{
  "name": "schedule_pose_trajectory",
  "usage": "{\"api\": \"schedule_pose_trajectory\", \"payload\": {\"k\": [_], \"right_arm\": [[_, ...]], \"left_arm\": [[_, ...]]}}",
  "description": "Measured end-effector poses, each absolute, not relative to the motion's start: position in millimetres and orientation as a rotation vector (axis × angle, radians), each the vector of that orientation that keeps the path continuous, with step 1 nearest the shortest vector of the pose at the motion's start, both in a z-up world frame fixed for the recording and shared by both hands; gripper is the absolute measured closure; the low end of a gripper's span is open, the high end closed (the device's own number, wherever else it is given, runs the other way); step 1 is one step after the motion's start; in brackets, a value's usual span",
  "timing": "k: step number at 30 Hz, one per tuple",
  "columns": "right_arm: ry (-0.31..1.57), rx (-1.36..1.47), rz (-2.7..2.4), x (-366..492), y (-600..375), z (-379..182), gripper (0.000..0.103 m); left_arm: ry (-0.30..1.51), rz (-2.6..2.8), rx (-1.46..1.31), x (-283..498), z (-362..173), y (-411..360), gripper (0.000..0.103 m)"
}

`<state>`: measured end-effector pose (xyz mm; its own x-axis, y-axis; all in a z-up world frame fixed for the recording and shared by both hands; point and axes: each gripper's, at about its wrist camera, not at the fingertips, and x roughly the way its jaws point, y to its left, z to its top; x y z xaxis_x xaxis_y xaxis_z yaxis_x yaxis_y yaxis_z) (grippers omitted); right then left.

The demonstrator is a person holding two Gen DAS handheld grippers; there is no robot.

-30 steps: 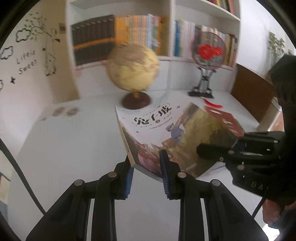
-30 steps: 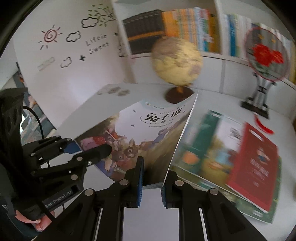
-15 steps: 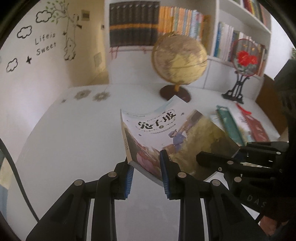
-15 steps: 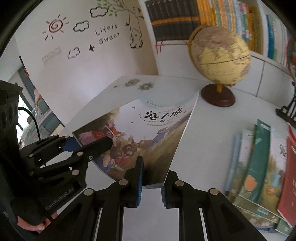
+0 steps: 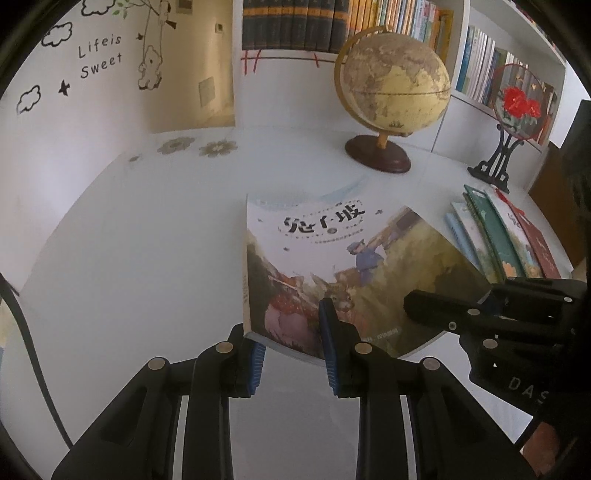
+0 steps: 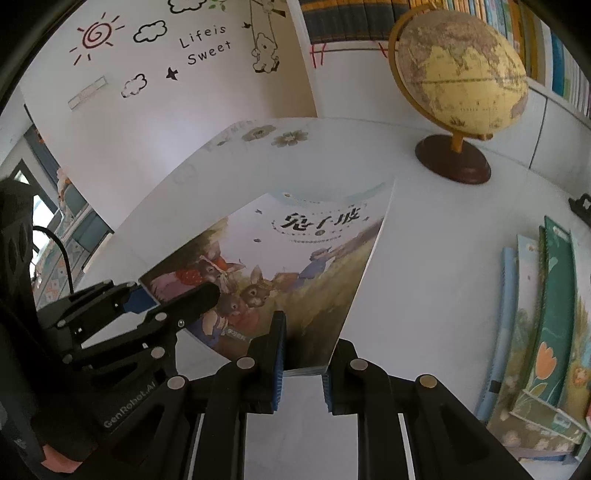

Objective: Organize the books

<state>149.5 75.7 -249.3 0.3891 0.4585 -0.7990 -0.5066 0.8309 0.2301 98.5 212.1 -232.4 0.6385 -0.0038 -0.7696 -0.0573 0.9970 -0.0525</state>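
A picture book (image 5: 332, 251) with rabbits on its cover is held tilted over the white table (image 5: 147, 258), with both grippers on its near edge. My left gripper (image 5: 291, 350) is shut on the book's near left corner. My right gripper (image 6: 301, 365) is shut on the book (image 6: 295, 266) at its near right corner. In the right wrist view the left gripper (image 6: 173, 299) clamps the cover from the left. A fanned stack of other books (image 5: 498, 236) lies flat at the right, also shown in the right wrist view (image 6: 546, 314).
A globe (image 5: 391, 85) on a dark wooden base stands at the back of the table. A round fan ornament (image 5: 517, 103) on a black stand is to its right. Filled bookshelves (image 5: 295, 22) line the back wall. A wall with decals borders the left side.
Both grippers have carried the picture book left and downward, away from the flat stack, which now lies off to the right. The grip on the book is unchanged.
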Motion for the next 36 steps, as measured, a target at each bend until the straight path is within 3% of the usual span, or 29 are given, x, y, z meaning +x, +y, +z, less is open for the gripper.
{"api": "schedule_pose_trajectory", "payload": {"k": [7,9,12,20,29,36], "right_arm": [[1.097,0.026,0.641,156.7,77.0,-273.5,0.083],[1.134,0.067,0.650,159.9,74.8,-281.9,0.082],[1.180,0.066,0.658,159.7,77.7,-289.7,0.078],[1.240,0.092,0.639,155.0,67.1,-297.7,0.068],[1.189,0.096,0.583,130.9,36.6,-267.9,0.068],[1.110,0.116,0.477,96.8,-28.9,-222.7,0.068]], "left_arm": [[0.948,0.051,-0.146,99.5,-251.2,224.7,0.073],[0.975,0.068,-0.159,98.0,-258.3,227.8,0.065],[1.020,0.077,-0.206,95.2,-267.5,235.4,0.062],[1.061,0.146,-0.187,79.6,-265.6,248.0,0.062],[1.005,0.061,-0.183,68.3,-230.2,225.2,0.062],[0.937,-0.120,-0.141,72.6,-179.8,157.8,0.057]]}}
